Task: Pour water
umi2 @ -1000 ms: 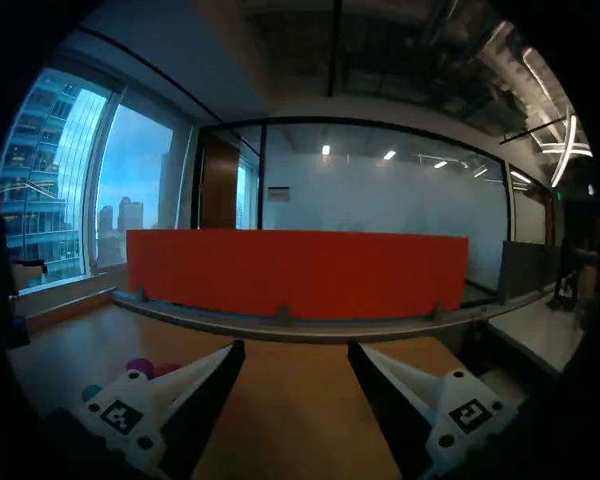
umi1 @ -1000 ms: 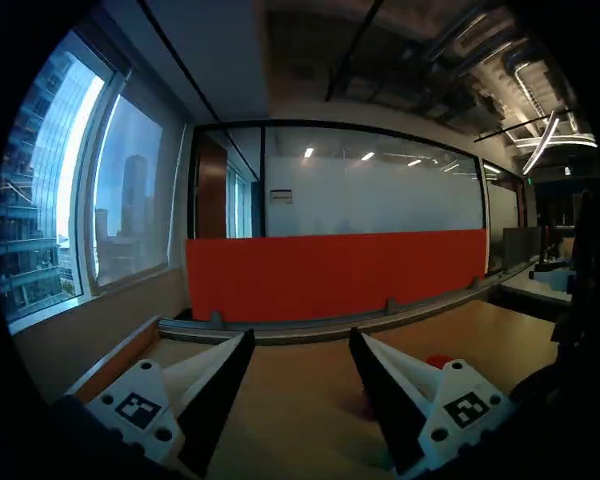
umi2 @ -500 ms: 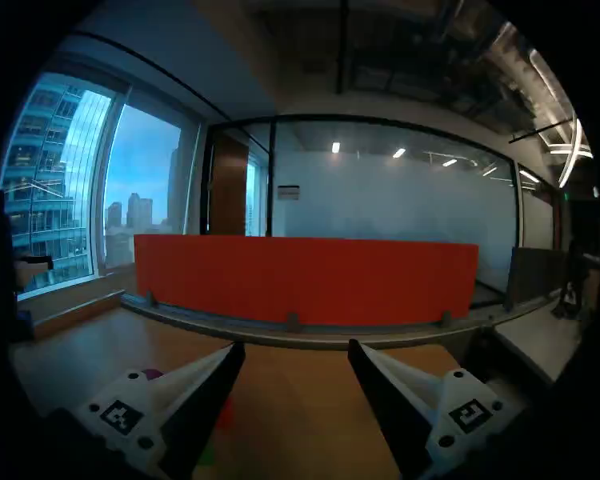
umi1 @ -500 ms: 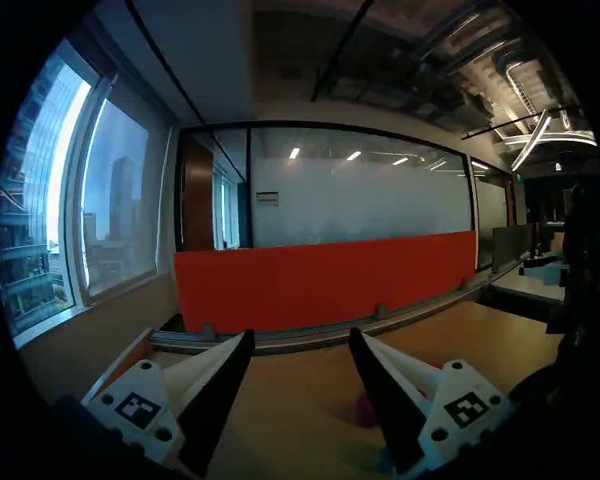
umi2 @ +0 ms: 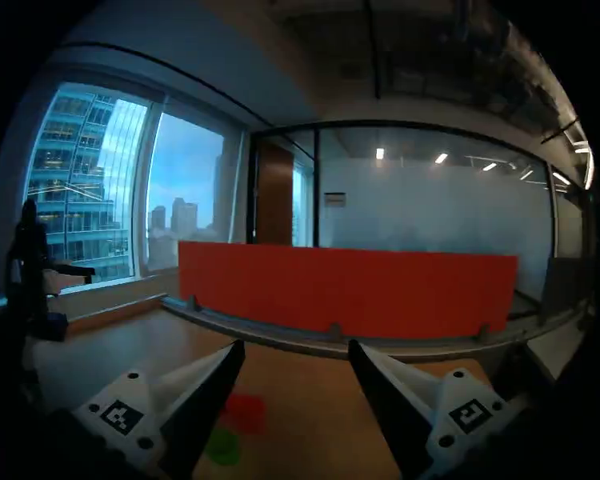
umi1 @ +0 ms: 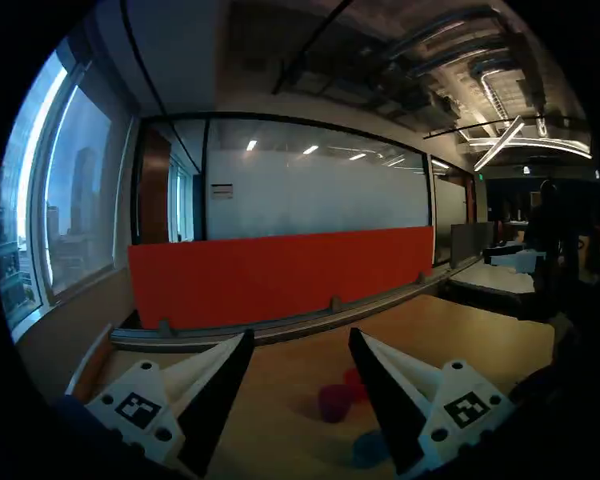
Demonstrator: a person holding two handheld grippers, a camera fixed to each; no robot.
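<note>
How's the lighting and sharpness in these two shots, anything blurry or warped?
Left gripper view: dim, the purple cup soft and shadowed, the orange partition panel bowed by fisheye. Right gripper view: the bright window backlights the room; the red object looks smeared.

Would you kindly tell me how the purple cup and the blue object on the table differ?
The purple cup is magenta, the blue object blue. The purple cup shows in the gap between the left gripper's fingers; the blue object lies nearer the camera, partly hidden by one finger. The purple cup's upright side shows; the blue object is too blurred to tell its shape. Both rest on the wooden table.
</note>
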